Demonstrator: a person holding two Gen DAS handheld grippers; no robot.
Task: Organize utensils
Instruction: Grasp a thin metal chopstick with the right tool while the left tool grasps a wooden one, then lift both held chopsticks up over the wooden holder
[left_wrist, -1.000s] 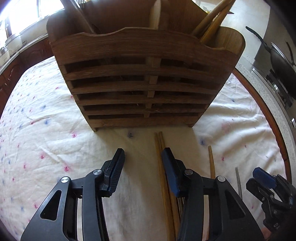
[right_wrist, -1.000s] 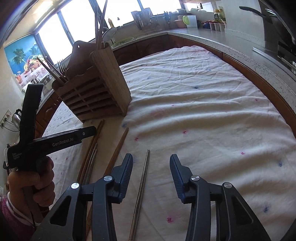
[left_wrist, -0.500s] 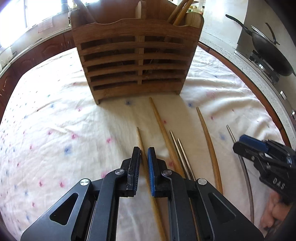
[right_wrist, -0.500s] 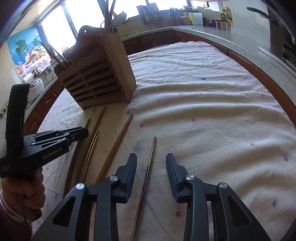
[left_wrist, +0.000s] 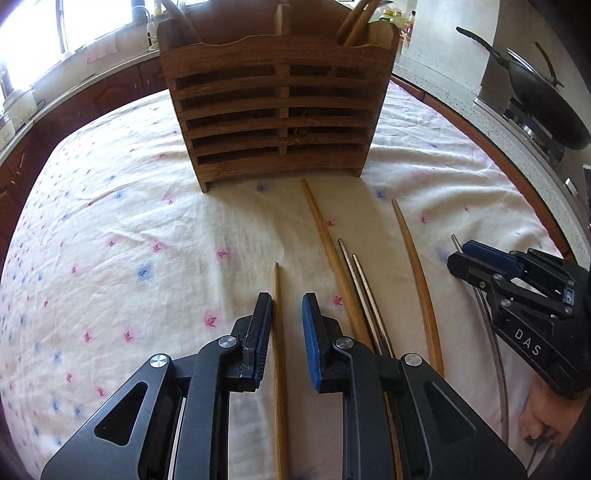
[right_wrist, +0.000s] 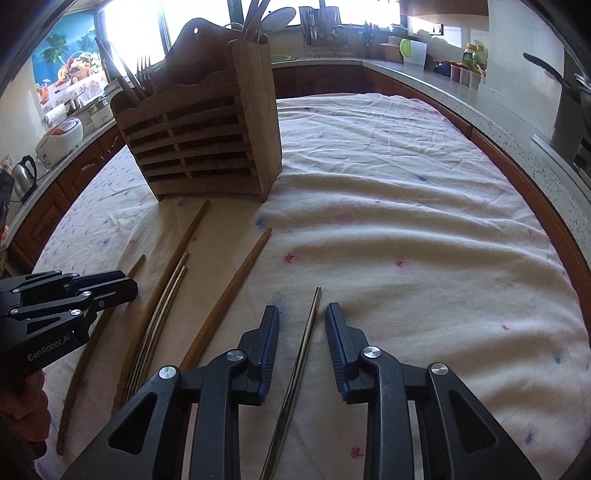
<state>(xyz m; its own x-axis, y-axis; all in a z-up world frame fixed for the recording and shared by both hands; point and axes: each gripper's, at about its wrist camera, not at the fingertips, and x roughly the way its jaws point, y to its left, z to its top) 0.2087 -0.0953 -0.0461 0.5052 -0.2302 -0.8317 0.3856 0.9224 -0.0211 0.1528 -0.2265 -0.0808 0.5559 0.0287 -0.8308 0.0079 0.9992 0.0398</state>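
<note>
Each hand-held gripper straddles a chopstick to lift it: the left hand-held gripper (left_wrist: 286, 325), just reopened slightly, brackets a wooden chopstick (left_wrist: 279, 369) unpinched; the right hand-held gripper (right_wrist: 302, 343), narrowing, brackets a steel chopstick (right_wrist: 301, 354), bound for the wooden holder (right_wrist: 207, 136).

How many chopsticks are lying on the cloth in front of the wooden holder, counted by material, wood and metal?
Wooden chopsticks: 3
Metal chopsticks: 3
Total: 6
</note>
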